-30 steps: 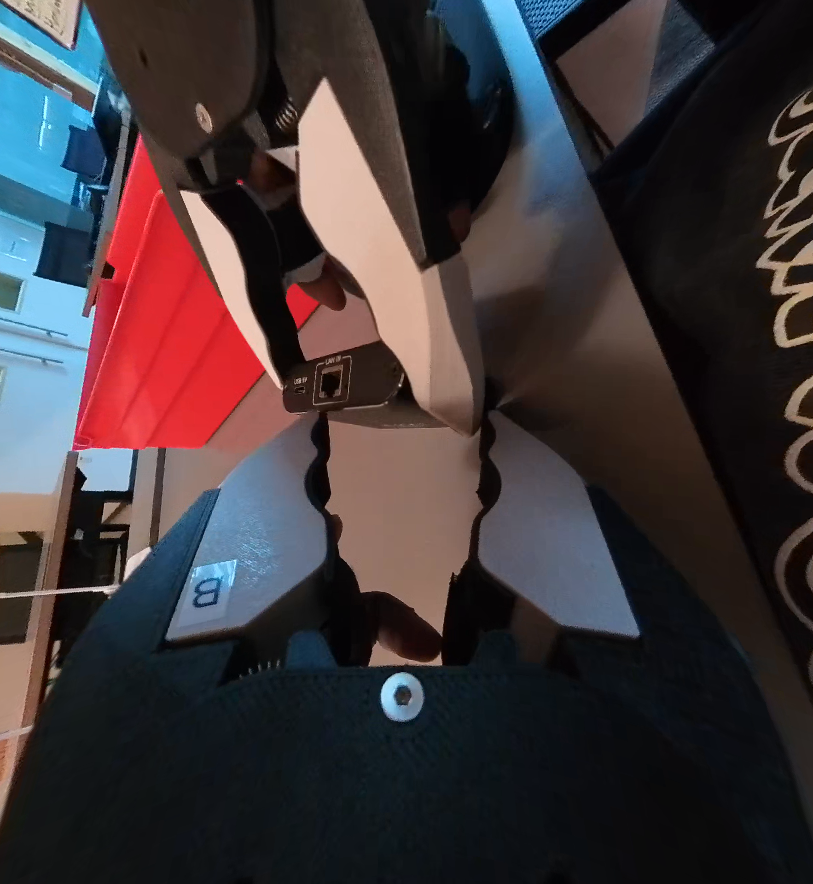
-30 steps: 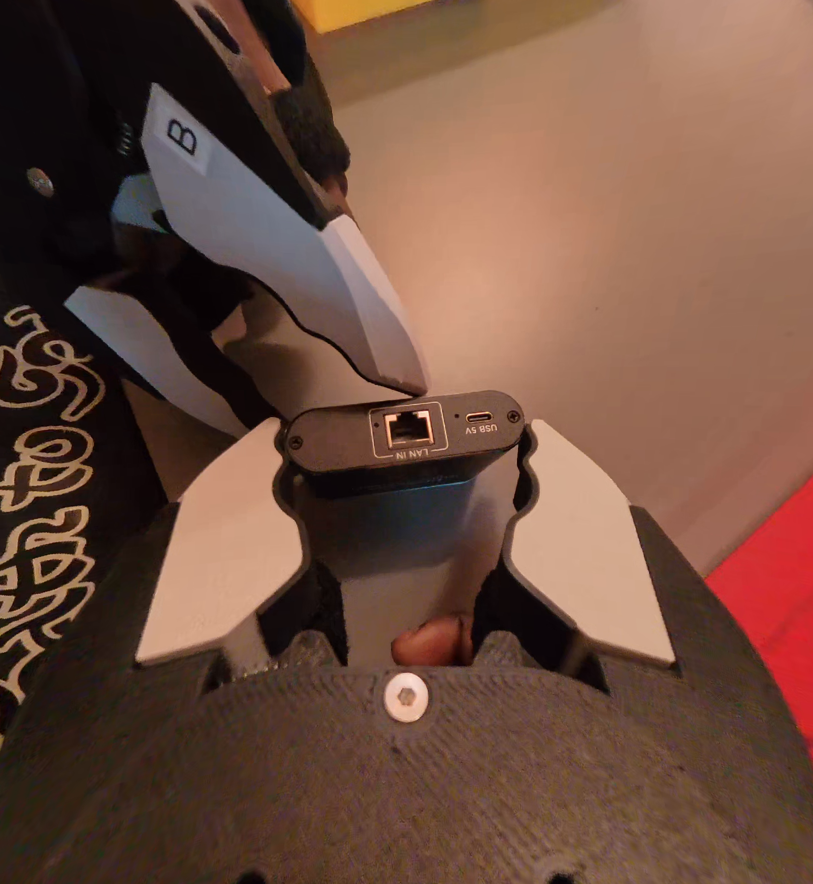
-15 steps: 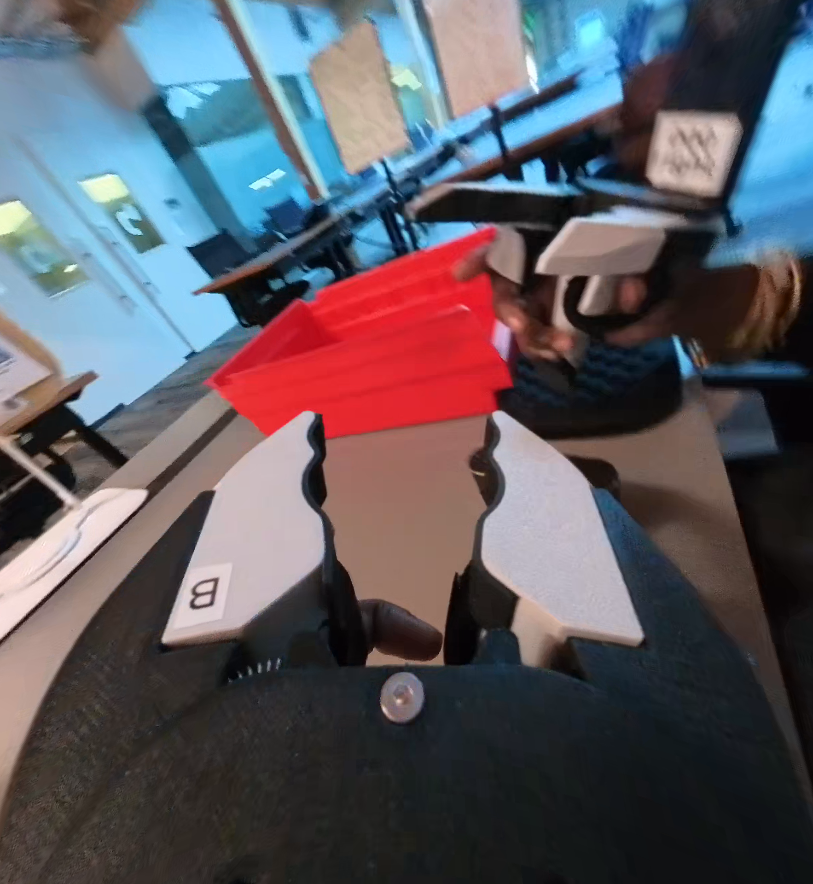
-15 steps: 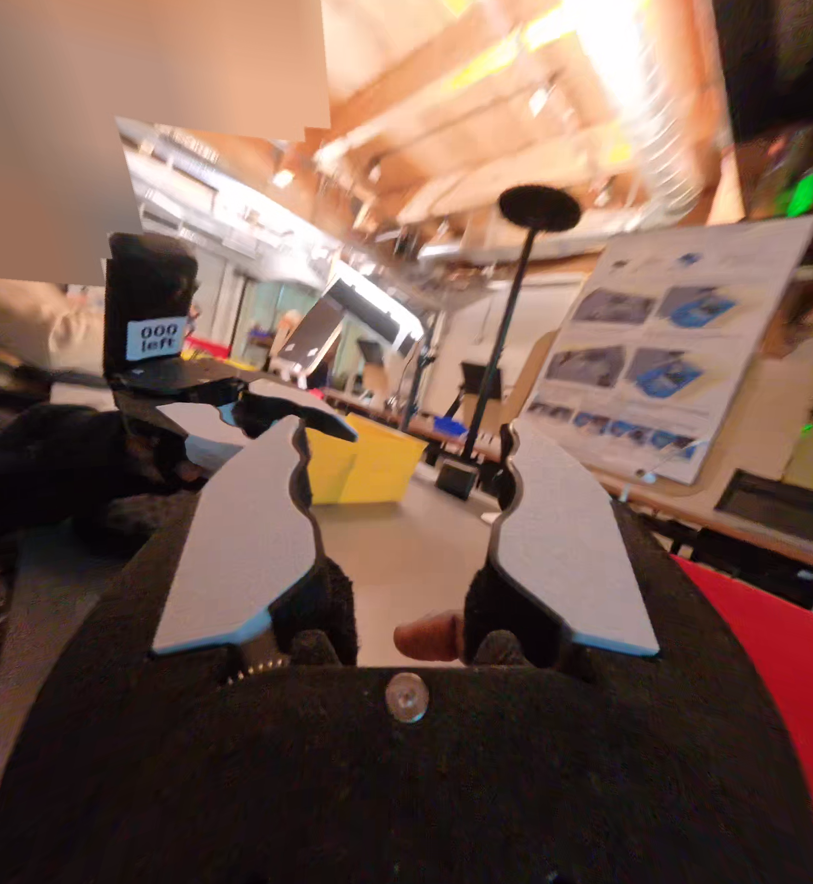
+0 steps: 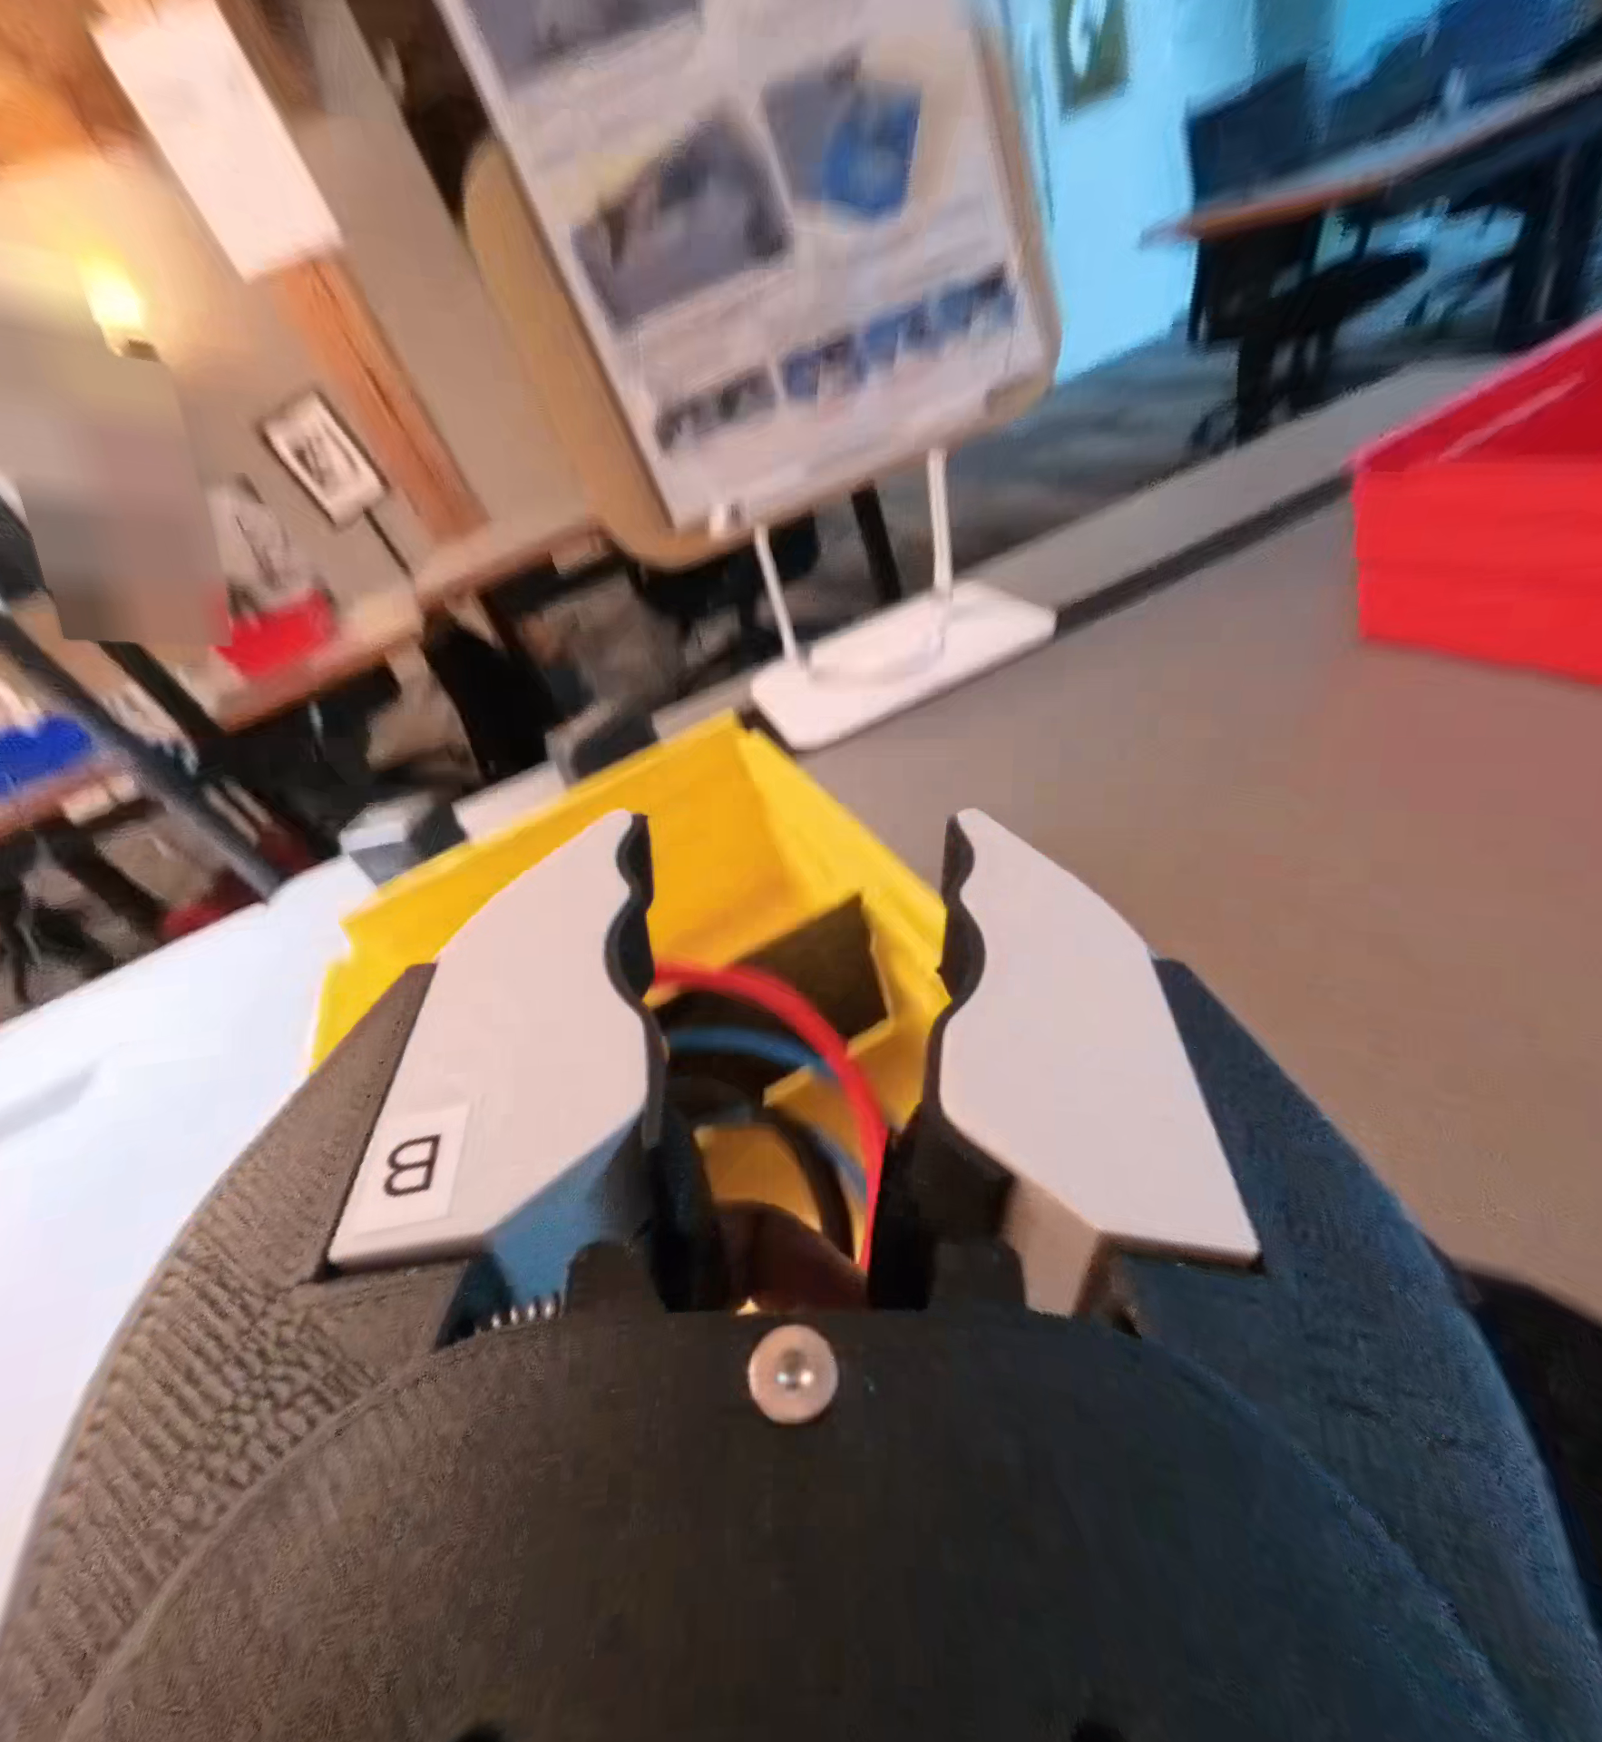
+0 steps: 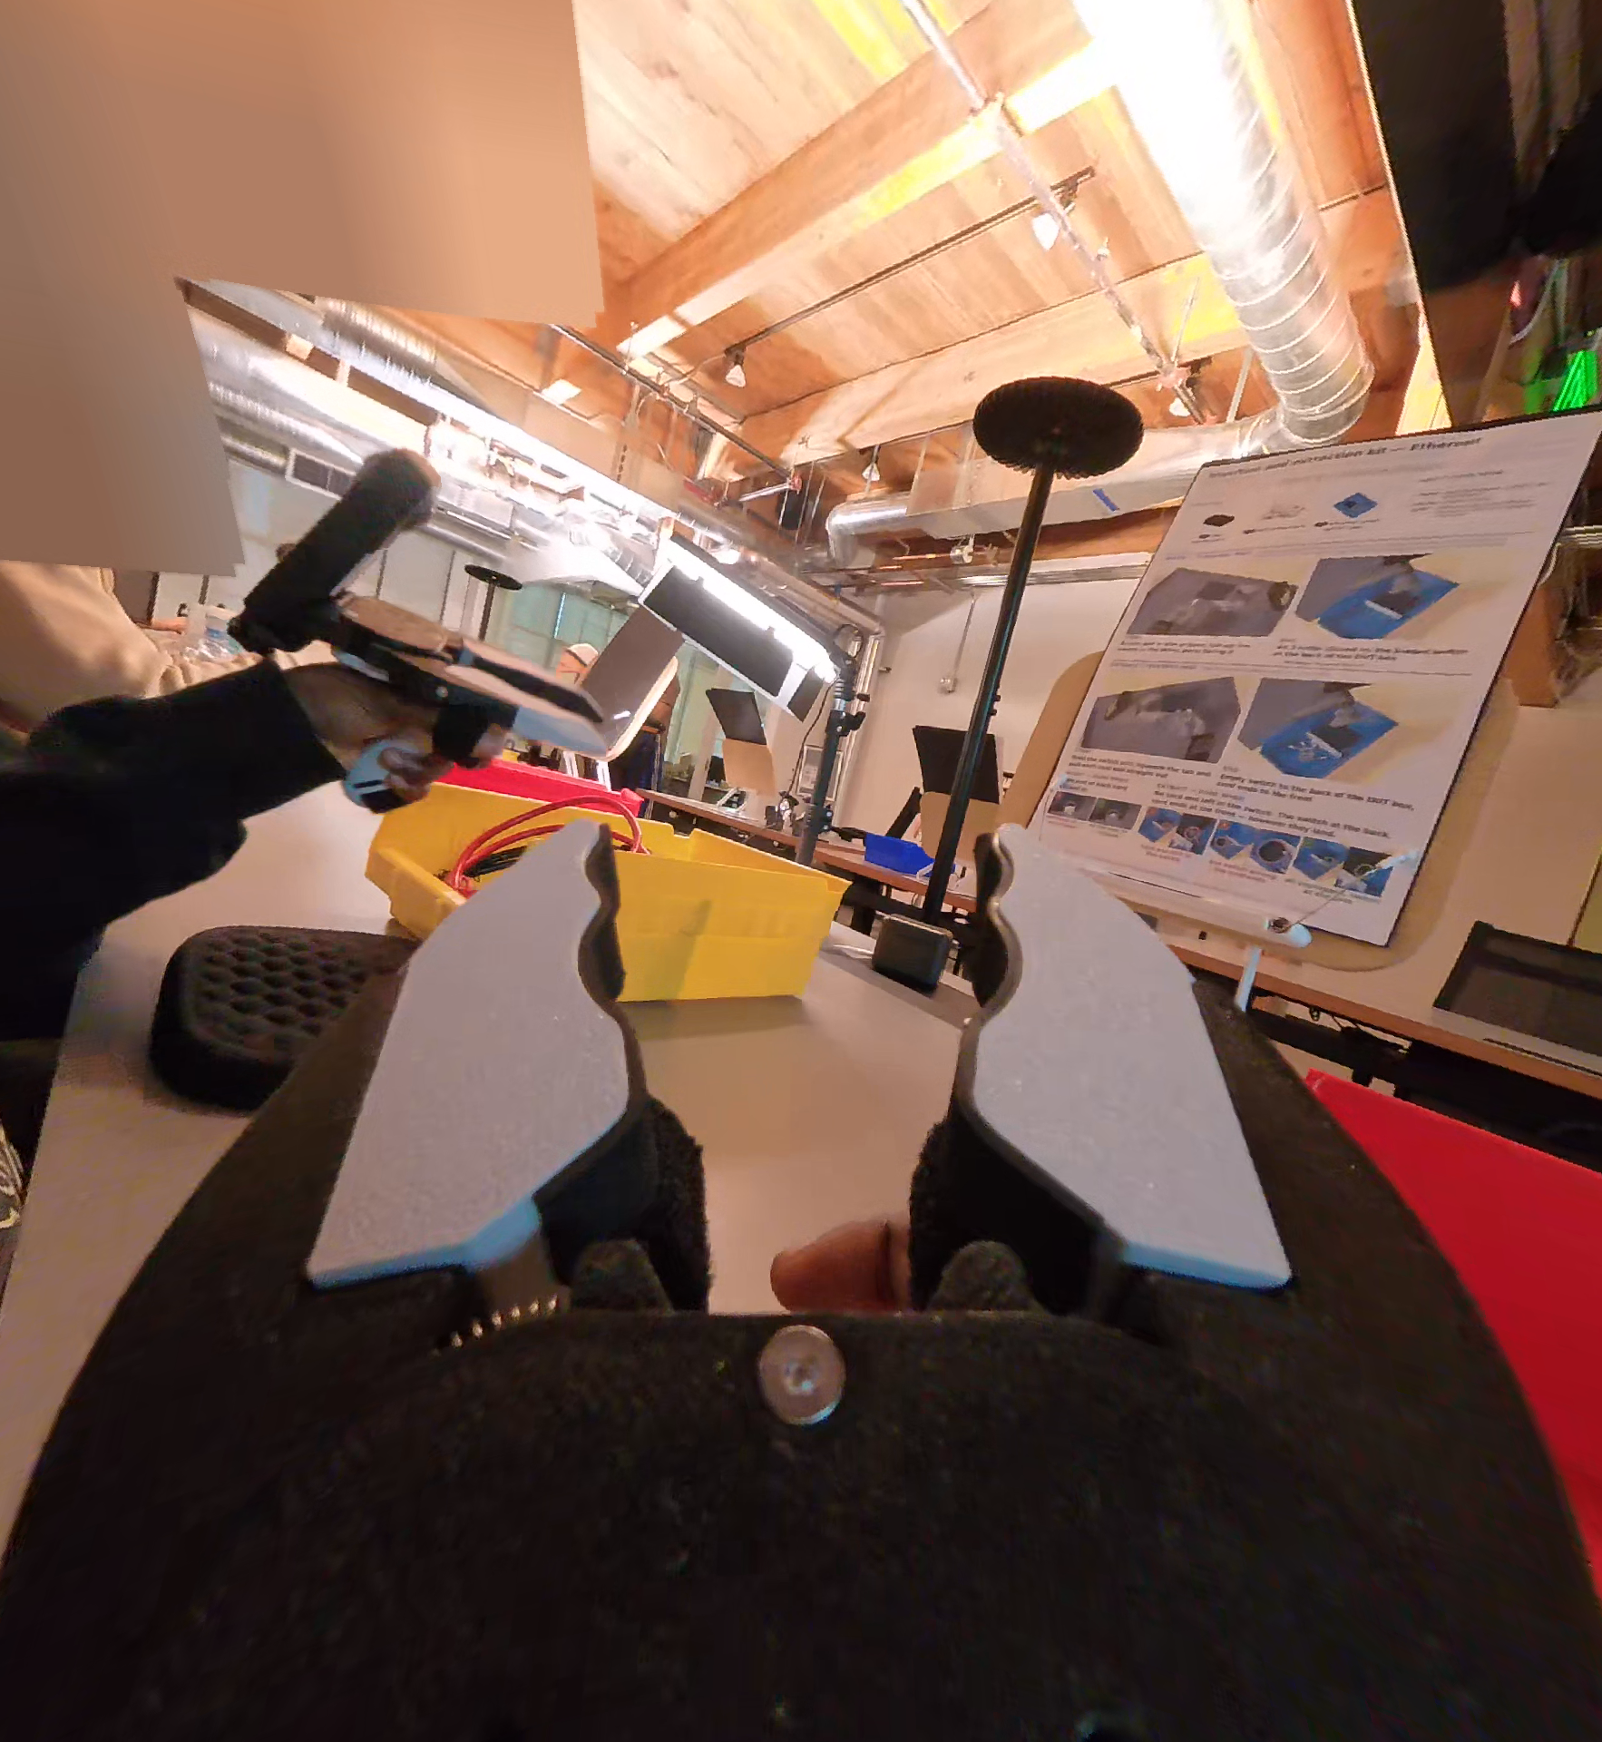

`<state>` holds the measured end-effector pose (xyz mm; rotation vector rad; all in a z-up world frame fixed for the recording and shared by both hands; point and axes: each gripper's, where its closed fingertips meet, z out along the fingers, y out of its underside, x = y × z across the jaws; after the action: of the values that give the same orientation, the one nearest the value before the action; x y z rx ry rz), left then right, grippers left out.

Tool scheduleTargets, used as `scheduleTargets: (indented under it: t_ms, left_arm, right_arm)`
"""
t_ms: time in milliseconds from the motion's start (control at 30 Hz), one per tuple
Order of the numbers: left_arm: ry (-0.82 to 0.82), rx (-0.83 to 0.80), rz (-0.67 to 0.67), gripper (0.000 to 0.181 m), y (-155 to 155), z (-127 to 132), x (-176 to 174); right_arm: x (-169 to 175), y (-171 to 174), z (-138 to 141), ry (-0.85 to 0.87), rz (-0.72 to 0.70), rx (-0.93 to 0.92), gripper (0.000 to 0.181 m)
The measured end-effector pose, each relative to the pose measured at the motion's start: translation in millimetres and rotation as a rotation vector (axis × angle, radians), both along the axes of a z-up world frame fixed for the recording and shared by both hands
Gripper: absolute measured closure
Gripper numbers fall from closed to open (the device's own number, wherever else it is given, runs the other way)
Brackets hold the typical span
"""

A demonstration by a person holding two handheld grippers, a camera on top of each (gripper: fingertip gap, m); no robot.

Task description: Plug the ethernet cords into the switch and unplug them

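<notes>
My left gripper [image 5: 797, 829] is open and empty, hovering just above a yellow bin [image 5: 741, 848] that holds a red cord [image 5: 778, 990], a blue cord [image 5: 731, 1042] and dark cords. My right gripper [image 6: 795, 844] is open and empty, low over the grey table [image 6: 778, 1056], pointing toward the same yellow bin [image 6: 712, 914]. In the right wrist view the left gripper [image 6: 533, 698] hangs over the bin's near-left end, above loops of red cord [image 6: 543, 834]. The switch is not in view.
A black mesh pad [image 6: 251, 999] lies on the table left of the right gripper. A red bin [image 6: 1485, 1225] stands close on its right and also shows far right in the left wrist view [image 5: 1513, 547]. A poster board [image 6: 1344, 679] and a black stand base [image 6: 910, 947] are behind the yellow bin. There is about 35 cm between the tips of the two grippers.
One second ago the right gripper held the black switch; it is now empty and raised to look across the table. The left gripper swung away and moved over the yellow bin.
</notes>
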<state>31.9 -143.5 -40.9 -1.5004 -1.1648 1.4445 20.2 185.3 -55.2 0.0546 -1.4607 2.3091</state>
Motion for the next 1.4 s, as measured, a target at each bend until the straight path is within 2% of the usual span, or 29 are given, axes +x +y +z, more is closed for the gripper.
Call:
scheduleTargets:
  t_ms: [100, 233, 433, 533, 633, 733, 800, 900, 1000, 1133, 1267, 1400]
  left_arm:
    - [-0.282, 0.073, -0.047, 0.123, -8.8, -47.1, 4.3]
    - [-0.534, -0.059, 0.033, 0.125, -20.5, -93.1, 4.3]
    - [-0.683, -0.066, 0.072, 0.142, -32.0, -126.9, 1.0]
    - [-0.705, -0.051, 0.016, 0.169, -24.6, -131.1, 1.6]
    - [-0.592, -0.083, 0.058, 0.173, -28.5, -104.7, 1.6]
    - [-0.348, -0.119, 0.121, 0.174, -35.5, -55.3, 4.7]
    - [-0.128, -0.144, 0.129, 0.176, -33.1, -15.6, 8.4]
    - [0.204, -0.138, 0.039, 0.176, -10.0, 36.8, 20.3]
    - [0.427, -0.057, -0.087, 0.176, 17.1, 69.8, 36.6]
    - [0.605, 0.19, -0.311, 0.176, 54.8, 91.5, 50.7]
    - [0.629, 0.439, -0.536, 0.176, 92.4, 91.9, 50.3]
    - [0.604, 0.668, -0.679, 0.176, 116.4, 87.0, 47.2]
  right_arm:
    - [-1.9, 0.7, 0.2, -0.011, -0.003, -0.005, 0.11]
    - [-2.0, 0.2, -0.8, -0.006, -0.009, 0.003, 0.111]
    - [-1.6, -1.0, -2.3, 0.001, -0.012, 0.015, 0.112]
    - [-1.4, -1.0, -2.4, 0.003, -0.013, 0.016, 0.113]
    - [-1.2, -1.1, -2.5, 0.003, -0.011, 0.017, 0.113]
    - [-1.3, -2.0, -3.3, 0.003, -0.013, 0.024, 0.114]
    - [-0.8, -2.4, -3.7, 0.007, -0.013, 0.028, 0.114]
    - [-0.5, -2.9, -4.1, 0.01, -0.014, 0.032, 0.115]
    - [0.3, -3.9, -5.0, 0.016, -0.013, 0.039, 0.116]
    - [2.8, -6.5, -7.2, 0.036, -0.014, 0.06, 0.118]
    - [6.3, -9.5, -9.4, 0.065, -0.018, 0.083, 0.118]
    - [10.7, -14.2, -11.4, 0.099, -0.025, 0.112, 0.119]
